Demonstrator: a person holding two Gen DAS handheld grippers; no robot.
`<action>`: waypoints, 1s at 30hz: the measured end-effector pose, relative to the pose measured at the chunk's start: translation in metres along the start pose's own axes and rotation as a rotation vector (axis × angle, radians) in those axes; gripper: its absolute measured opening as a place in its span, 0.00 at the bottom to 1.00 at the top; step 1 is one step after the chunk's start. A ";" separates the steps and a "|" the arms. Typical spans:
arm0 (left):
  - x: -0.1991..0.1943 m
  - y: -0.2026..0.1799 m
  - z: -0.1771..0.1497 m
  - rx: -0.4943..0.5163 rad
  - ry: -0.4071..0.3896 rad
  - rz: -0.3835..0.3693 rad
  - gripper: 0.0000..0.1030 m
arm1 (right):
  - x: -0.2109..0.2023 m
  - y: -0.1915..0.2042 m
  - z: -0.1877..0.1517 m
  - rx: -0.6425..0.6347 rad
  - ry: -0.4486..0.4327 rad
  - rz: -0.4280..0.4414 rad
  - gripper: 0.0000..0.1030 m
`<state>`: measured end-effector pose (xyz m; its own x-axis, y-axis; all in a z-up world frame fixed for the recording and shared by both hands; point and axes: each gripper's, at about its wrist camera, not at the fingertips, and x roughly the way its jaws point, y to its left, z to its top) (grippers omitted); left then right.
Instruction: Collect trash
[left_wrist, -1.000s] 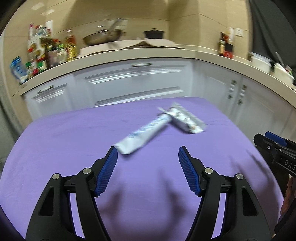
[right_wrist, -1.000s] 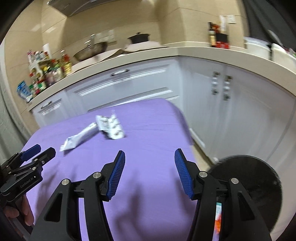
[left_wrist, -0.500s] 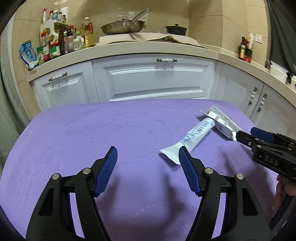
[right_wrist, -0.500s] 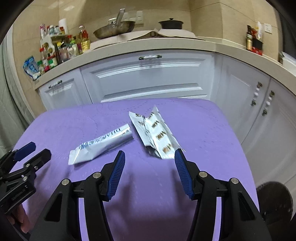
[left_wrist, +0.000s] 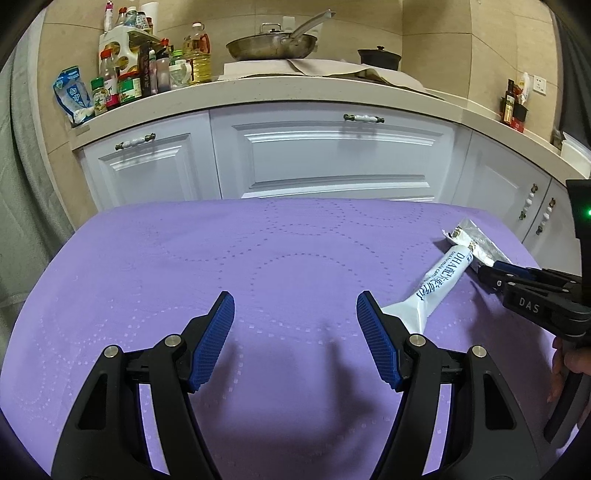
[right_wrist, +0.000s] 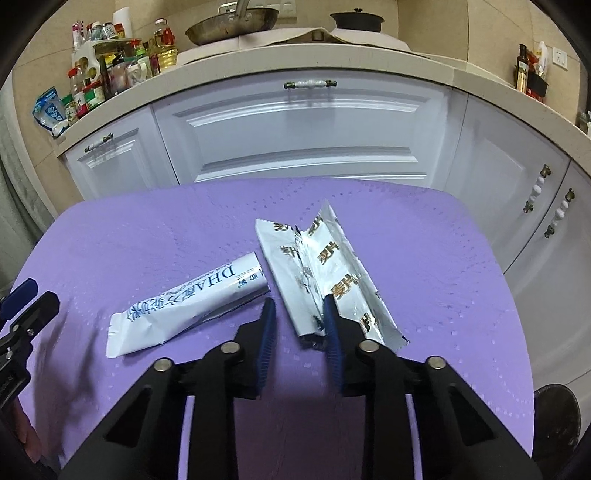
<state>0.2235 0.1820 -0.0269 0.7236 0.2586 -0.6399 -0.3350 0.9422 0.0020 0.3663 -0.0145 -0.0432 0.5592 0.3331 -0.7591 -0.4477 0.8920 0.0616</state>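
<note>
Two pieces of trash lie on the purple tablecloth (right_wrist: 424, 258). A white tube-like wrapper (right_wrist: 184, 301) with blue print lies left of my right gripper. A silver wrapper (right_wrist: 321, 266) with gold characters lies beside it. My right gripper (right_wrist: 297, 308) is at the silver wrapper's near end, its jaws narrowed around that end with a gap still showing. My left gripper (left_wrist: 295, 306) is open and empty over the cloth. In the left wrist view the white wrapper (left_wrist: 439, 284) lies just right of its right finger, with the silver wrapper (left_wrist: 476, 243) behind it.
White kitchen cabinets (left_wrist: 332, 155) stand behind the table. The counter holds bottles and jars (left_wrist: 136, 77), a pan (left_wrist: 273, 44) and a black pot (left_wrist: 378, 57). A dark round object (right_wrist: 557, 413) sits on the floor at the right.
My right gripper has moved forward to the silver wrapper and its jaws have narrowed around its near end. My left gripper has shifted left, so the wrappers now sit further right in its view.
</note>
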 end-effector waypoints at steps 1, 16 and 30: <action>0.000 -0.001 0.000 0.003 0.001 -0.003 0.65 | 0.001 0.000 0.000 0.000 0.002 -0.002 0.15; 0.002 -0.043 -0.002 0.088 0.011 -0.078 0.71 | -0.034 -0.036 -0.034 0.089 -0.019 -0.027 0.06; 0.036 -0.081 -0.008 0.195 0.106 -0.090 0.47 | -0.060 -0.055 -0.058 0.128 -0.043 -0.020 0.06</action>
<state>0.2723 0.1134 -0.0560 0.6748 0.1576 -0.7210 -0.1417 0.9864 0.0830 0.3166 -0.1009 -0.0384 0.5980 0.3253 -0.7325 -0.3451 0.9294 0.1310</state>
